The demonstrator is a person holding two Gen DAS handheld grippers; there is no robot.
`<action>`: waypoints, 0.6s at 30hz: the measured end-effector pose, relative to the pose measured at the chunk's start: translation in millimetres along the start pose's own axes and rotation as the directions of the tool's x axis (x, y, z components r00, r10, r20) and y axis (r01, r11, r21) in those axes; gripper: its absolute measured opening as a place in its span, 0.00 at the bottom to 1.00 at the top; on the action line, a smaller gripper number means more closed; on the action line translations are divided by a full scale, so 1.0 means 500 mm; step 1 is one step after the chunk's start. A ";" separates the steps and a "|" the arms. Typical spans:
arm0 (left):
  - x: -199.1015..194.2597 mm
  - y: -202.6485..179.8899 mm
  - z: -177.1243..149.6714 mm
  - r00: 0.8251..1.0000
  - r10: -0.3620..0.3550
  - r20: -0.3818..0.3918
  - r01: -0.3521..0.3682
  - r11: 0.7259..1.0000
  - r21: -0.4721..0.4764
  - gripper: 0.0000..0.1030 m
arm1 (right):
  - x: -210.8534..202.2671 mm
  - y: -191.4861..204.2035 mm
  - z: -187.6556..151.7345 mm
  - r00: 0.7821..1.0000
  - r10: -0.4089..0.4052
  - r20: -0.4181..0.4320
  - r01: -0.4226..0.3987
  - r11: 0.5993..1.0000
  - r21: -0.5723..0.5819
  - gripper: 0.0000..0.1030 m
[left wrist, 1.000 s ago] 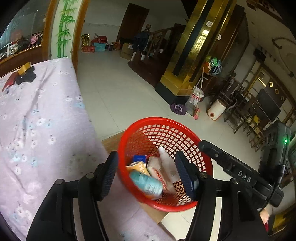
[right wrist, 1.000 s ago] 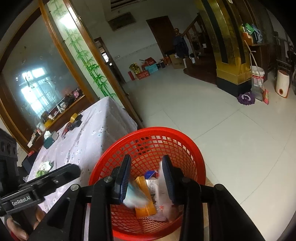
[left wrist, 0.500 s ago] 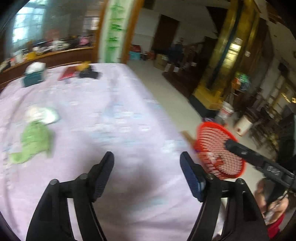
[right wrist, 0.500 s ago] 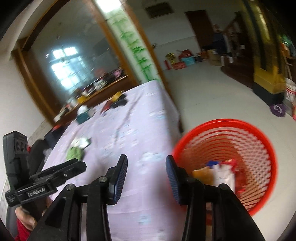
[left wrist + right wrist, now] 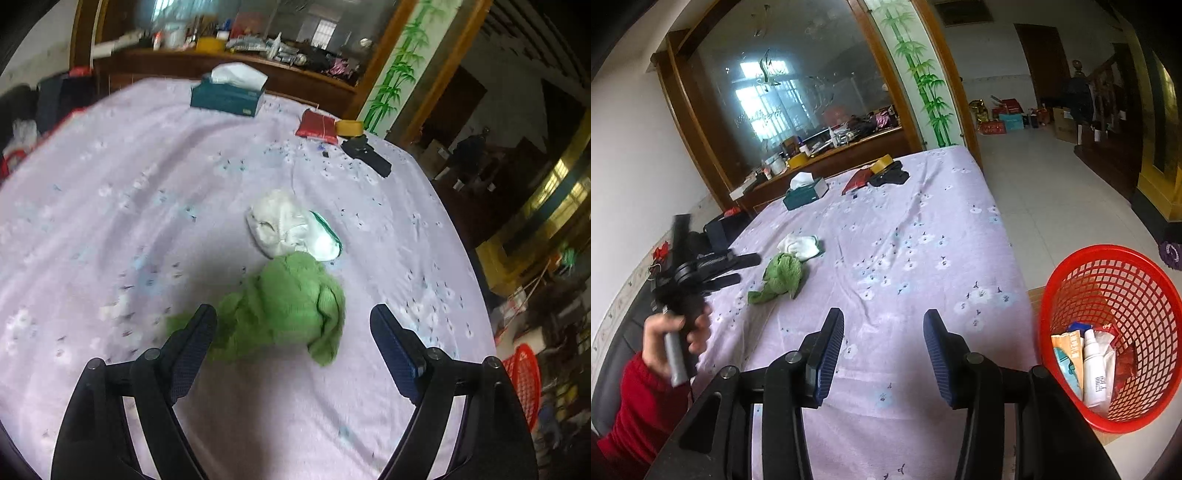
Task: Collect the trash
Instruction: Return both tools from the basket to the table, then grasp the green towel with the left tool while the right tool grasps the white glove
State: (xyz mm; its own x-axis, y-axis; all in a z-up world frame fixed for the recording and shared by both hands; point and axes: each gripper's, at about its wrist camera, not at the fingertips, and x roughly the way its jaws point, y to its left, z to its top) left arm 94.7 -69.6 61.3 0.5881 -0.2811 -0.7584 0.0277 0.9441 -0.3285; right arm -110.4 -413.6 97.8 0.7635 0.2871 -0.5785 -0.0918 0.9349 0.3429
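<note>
While the left claw (image 5: 291,332) is held over the bench (image 5: 110,184), its jaws are spread wide and have just been opening, with nothing gripped; the green rag (image 5: 288,310) is seen lying between and just beyond the fingertips, touching a white wad (image 5: 288,229). The right claw (image 5: 882,339) is held part open and empty above the near bench edge, having just been opening too. A red basket (image 5: 1071,280) with trash inside is seen on the floor beside the bench, right of that claw.
</note>
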 end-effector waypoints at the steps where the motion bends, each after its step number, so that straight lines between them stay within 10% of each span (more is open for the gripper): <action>1: 0.020 0.000 0.005 1.000 0.007 -0.018 -0.007 1.000 -0.006 0.81 | 0.000 -0.001 -0.001 1.000 0.001 -0.002 -0.001 1.000 -0.002 0.47; 8: 0.114 -0.028 -0.013 0.992 0.109 -0.066 -0.107 0.993 0.045 0.81 | 0.007 -0.014 -0.003 1.000 -0.015 -0.019 0.015 1.000 0.006 0.47; 11: 0.119 -0.036 -0.027 0.986 0.163 -0.028 -0.160 0.981 0.106 0.63 | 0.006 -0.011 0.004 1.000 -0.011 -0.021 0.011 1.000 -0.001 0.47; 18: 0.020 -0.008 -0.054 0.993 0.104 0.048 -0.108 0.990 0.086 0.50 | 0.039 0.043 0.045 0.998 0.040 -0.054 -0.043 0.998 -0.045 0.47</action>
State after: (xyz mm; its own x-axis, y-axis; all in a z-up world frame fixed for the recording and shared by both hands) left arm 78.4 -80.9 39.8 0.6256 -0.1727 -0.7608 0.0337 0.9802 -0.1949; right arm -83.4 -392.7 110.5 0.7234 0.3356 -0.6034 -0.1530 0.9301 0.3339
